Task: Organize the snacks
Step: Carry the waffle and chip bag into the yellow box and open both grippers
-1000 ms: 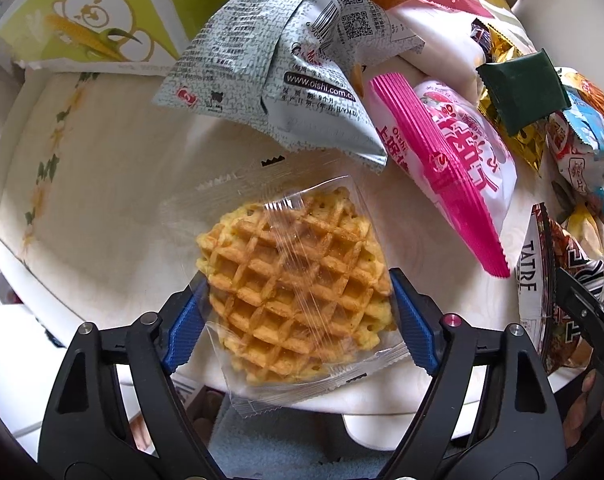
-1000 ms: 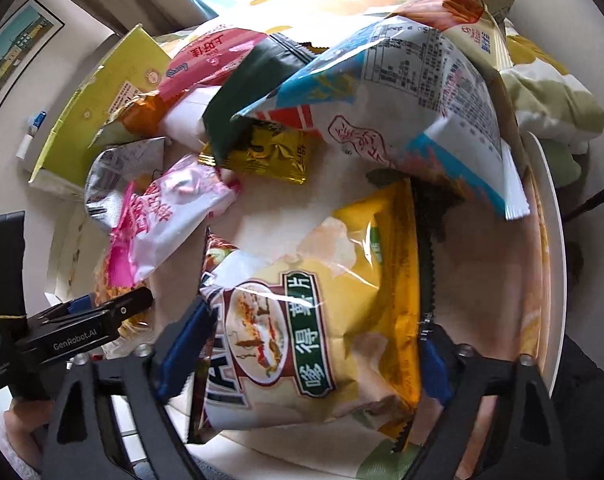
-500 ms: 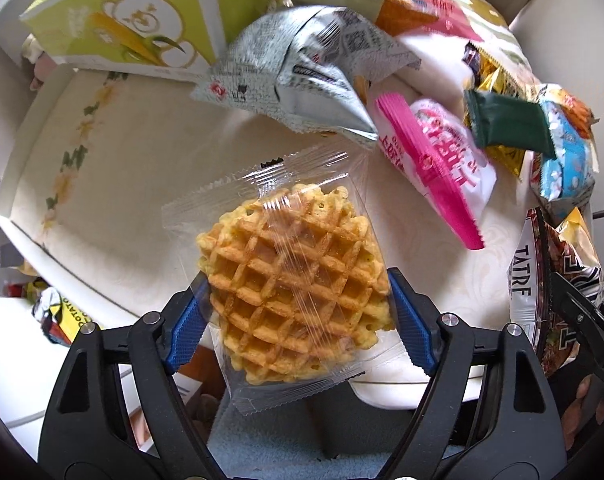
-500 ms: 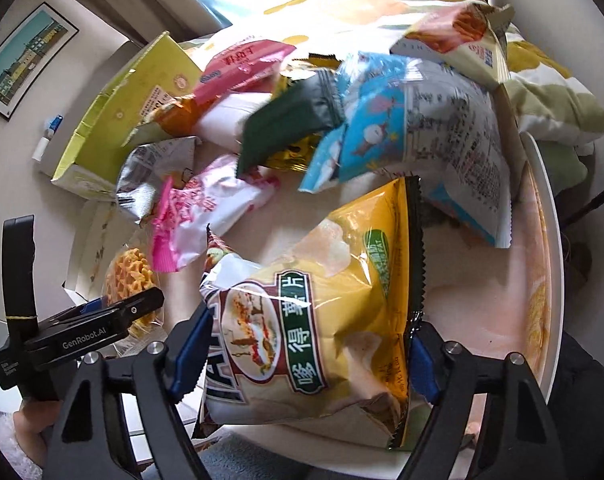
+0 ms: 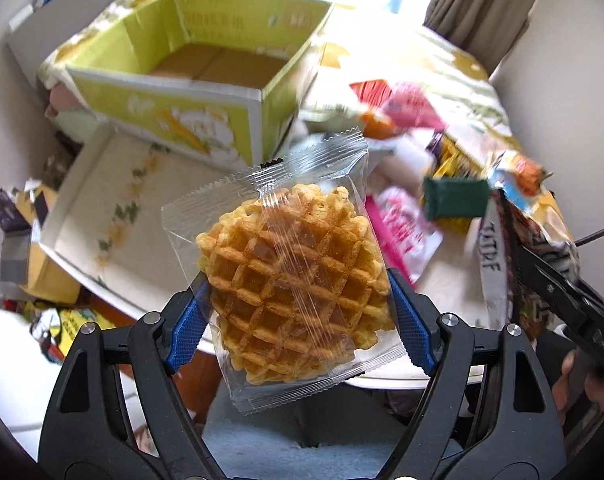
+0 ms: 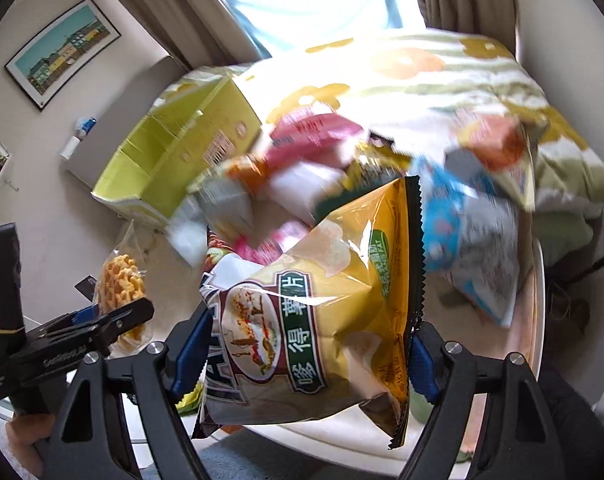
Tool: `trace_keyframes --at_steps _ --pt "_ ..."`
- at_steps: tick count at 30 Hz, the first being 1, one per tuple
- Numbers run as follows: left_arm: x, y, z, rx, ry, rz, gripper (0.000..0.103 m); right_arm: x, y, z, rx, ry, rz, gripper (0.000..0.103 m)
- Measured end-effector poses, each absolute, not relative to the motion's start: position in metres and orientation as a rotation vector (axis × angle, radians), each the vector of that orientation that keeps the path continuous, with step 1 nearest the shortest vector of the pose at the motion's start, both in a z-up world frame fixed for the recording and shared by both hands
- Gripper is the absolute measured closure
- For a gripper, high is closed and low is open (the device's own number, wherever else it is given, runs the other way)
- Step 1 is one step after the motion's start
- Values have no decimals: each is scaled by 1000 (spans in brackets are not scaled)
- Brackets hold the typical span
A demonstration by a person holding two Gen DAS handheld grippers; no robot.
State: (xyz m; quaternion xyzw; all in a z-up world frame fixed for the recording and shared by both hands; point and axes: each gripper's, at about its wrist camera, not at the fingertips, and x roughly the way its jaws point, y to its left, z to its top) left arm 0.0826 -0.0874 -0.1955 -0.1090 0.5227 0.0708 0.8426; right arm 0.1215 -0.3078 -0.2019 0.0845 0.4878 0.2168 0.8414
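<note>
Chips first: we hold the puffy yellow chip bag point(image 6: 314, 320) in the right gripper point(image 6: 302, 356), fingers pinching its sides, long axis toward the green box point(image 6: 170, 160); light, slippery, crushable. Left gripper point(image 5: 298, 328) fingers pinch the wrapped waffle point(image 5: 294, 296), brittle, tilted boxward, clear of the surface point(image 5: 114, 216).

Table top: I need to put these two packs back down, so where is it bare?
Bare cloth lies on the table in front of the green box, left of the pink pack. The box's floor is free too. The right side is heaped with snacks.
</note>
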Motion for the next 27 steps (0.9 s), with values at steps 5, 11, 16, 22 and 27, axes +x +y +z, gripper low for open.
trace_keyframes --at_steps 5,11,16,22,27 --pt "103 -66 -165 -229 1020 98 23 138 -283 -172 153 951 446 24" --pt "153 -15 -122 -190 919 49 23 165 -233 -136 130 873 430 24" --pt "208 40 -101 -147 904 32 23 198 -181 -118 130 847 428 24" --pt "276 106 -111 -118 955 -2 23 238 -118 -114 126 855 402 24" --pt "316 137 -141 -80 1013 -25 23 264 -81 -125 144 893 358 24"
